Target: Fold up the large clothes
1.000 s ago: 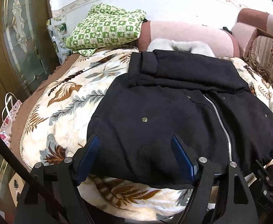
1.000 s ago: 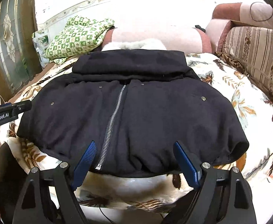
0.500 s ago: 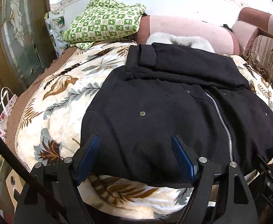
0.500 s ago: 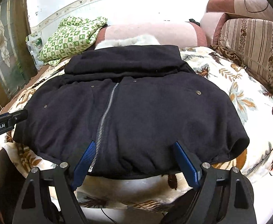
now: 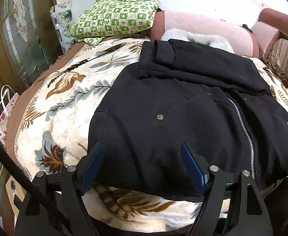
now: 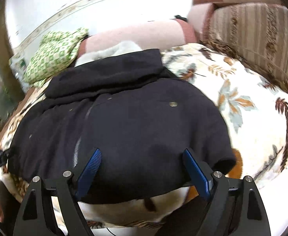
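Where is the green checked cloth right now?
In both wrist views the green checked cloth lies upper left, beyond the black coat, beside the pink bolster.

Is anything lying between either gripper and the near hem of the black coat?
Nothing visible. Both the left gripper and right gripper hang open directly over the black coat, on the leaf-patterned blanket.
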Demonstrator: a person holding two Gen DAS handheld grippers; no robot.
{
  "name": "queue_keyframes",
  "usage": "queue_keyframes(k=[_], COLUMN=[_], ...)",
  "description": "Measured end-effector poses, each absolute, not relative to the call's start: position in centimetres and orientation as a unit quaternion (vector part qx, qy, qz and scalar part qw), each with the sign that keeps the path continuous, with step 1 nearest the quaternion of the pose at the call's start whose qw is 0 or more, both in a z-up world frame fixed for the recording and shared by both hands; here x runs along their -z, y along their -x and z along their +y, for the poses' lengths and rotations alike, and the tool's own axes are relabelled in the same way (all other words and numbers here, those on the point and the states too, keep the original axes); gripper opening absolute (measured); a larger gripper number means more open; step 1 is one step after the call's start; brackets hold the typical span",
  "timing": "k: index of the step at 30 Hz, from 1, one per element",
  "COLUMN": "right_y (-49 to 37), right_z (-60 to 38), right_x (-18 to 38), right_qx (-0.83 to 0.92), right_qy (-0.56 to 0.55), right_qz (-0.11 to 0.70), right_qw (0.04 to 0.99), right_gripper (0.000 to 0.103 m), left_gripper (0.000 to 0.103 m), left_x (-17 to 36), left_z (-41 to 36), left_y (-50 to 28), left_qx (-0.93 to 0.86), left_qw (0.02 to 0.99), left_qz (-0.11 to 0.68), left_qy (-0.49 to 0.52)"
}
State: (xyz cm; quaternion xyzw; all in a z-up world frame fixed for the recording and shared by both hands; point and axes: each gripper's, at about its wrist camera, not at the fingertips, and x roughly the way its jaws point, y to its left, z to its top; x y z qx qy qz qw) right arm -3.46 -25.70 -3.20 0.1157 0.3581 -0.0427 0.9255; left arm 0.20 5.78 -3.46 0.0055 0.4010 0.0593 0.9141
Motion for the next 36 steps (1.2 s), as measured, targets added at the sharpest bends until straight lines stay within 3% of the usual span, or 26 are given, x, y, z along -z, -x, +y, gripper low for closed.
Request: queue_keyframes(k=[5,10,17,24,32,36], right_y=[3.3,1.9,-1.2,-1.7,-2.0,-1.2], right_z=[-29.4,-34.7,-40.3,-41.0,-41.0,-39.0], right_x=[2.4,1.8,5.2,7.2,8.2,8.3], right_qx=[0.058,0.081,0.071,-0.014,-0.144,-0.172], right_qy=[-0.156,-0.195,-0.274,-0.377,-0.496,-0.48], right_qz=[0.347,0.345,0.388,0.378,0.367,0.386], right_qw=[0.923,0.915,0.877,0.846,0.774,0.768], right_gripper=[0.088,0.093,0.093,0.094,0.094,0.094], left_gripper=[0.078,0.079,0.08,0.08,0.081,0.081], left_x=[2.4,1.7,4.1,8.4,7.8,8.3], left_z=[8.1,13.4,19.4,18.8,16.5,16.5], left_y=[-1.0,-3.4,-8.2,-11.2,-9.2,-8.1], left_qx=[-0.051,-0.034,0.001,0.126,0.209,0.228], left_qw=[0.917,0.906,0.876,0.816,0.805,0.791], left_qz=[0.394,0.408,0.444,0.489,0.464,0.464], left_qy=[0.02,0.108,0.189,0.281,0.307,0.325])
